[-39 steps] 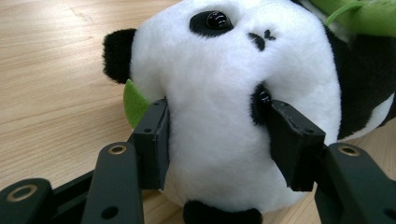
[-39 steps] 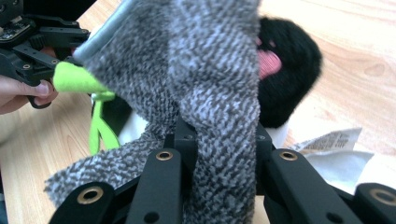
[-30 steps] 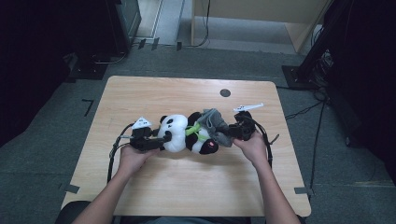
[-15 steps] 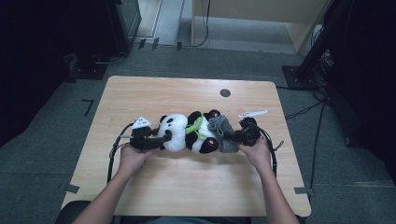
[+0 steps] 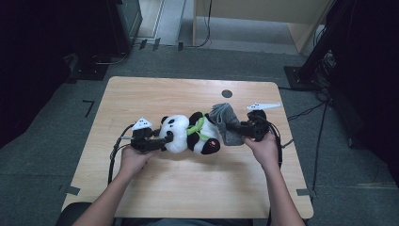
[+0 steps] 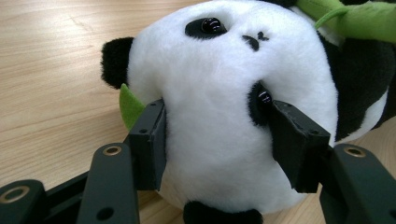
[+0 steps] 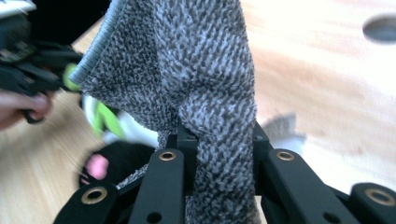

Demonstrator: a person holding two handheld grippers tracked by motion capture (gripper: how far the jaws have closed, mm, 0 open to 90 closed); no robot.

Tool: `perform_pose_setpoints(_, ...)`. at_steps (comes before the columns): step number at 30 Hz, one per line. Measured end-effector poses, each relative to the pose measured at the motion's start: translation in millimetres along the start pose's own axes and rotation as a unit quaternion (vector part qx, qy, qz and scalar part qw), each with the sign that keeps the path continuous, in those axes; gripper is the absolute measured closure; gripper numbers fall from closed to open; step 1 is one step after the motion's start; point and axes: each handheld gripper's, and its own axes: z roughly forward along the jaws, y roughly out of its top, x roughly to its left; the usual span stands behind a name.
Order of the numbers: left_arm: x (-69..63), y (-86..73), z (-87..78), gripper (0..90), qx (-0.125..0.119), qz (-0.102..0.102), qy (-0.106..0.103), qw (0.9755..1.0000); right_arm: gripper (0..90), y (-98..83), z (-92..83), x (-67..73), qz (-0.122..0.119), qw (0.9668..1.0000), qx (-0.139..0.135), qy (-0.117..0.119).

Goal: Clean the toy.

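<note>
Table (image 5: 155, 197): pale wood, with a small dark round hole (image 5: 227, 93) near its far edge, beyond the right gripper.

Panda toy (image 5: 190, 134): black and white plush with a green collar, lying on its side on the table between the two grippers. Its white head points toward the left gripper and its black hind end toward the right one. In the left gripper view the head sits right between the jaws, one eye pressed against the right-hand jaw, and a green leaf-shaped piece (image 6: 129, 105) shows just outside the left-hand jaw.

Grey cloth (image 5: 225, 123): knitted, sock-like, with a ribbed edge. It lies against the panda's hind end and runs to the right gripper. In the right gripper view the cloth (image 7: 205, 88) rises out from between the jaws and fans wider above them, blocking most of the toy; a pink paw pad (image 7: 96, 166) shows blurred to the lower left.

Left gripper (image 5: 151, 142): held in the person's left hand, jaws partly spread and pinching the panda's head from both sides; the plush bulges around the pads. The jaws have just eased slightly wider, with the head between them.

Right gripper (image 5: 235, 128): held in the person's right hand, jaws drawn close and pinching a bunched fold of the grey cloth between them.
</note>
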Motion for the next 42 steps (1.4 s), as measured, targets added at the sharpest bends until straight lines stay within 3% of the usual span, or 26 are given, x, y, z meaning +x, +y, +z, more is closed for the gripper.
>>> perform_pose_setpoints(5, -0.5, 0.2, -0.2, 40.6, -0.002, 0.003, 0.001, 1.0000, 76.2, 20.8, 3.1, 18.6, -0.020, 0.9998, 0.000, 0.008)
perform_pose_setpoints(14, -1.7, 1.3, -1.5, 38.5, -0.002, 0.012, 0.000, 0.9999, 76.1, 51.2, 28.1, 55.2, -0.051, 0.9982, 0.007, 0.031)
perform_pose_setpoints(22, -1.9, 0.8, -2.3, 36.6, -0.006, 0.029, -0.004, 0.9995, 76.1, 50.7, 66.9, 75.4, -0.065, 0.9955, 0.055, 0.043)
perform_pose_setpoints(27, -0.8, 1.4, -2.5, 33.9, -0.008, 0.036, -0.009, 0.9993, 76.2, 49.8, 84.2, 70.4, -0.053, 0.9953, 0.072, 0.036)
perform_pose_setpoints(34, 0.4, 5.0, -6.3, 27.7, -0.004, 0.045, -0.017, 0.9988, 76.2, 49.8, 92.9, 52.4, -0.030, 0.9958, 0.080, 0.034)
perform_pose_setpoints(38, 3.0, 5.4, -11.2, 25.5, -0.010, 0.045, -0.032, 0.9984, 76.4, 54.1, 97.9, 46.0, -0.020, 0.9958, 0.083, 0.035)
perform_pose_setpoints(42, 0.9, 3.7, -13.7, 23.0, -0.013, 0.066, -0.037, 0.9971, 76.4, 58.6, 103.1, 44.0, -0.024, 0.9952, 0.090, 0.030)
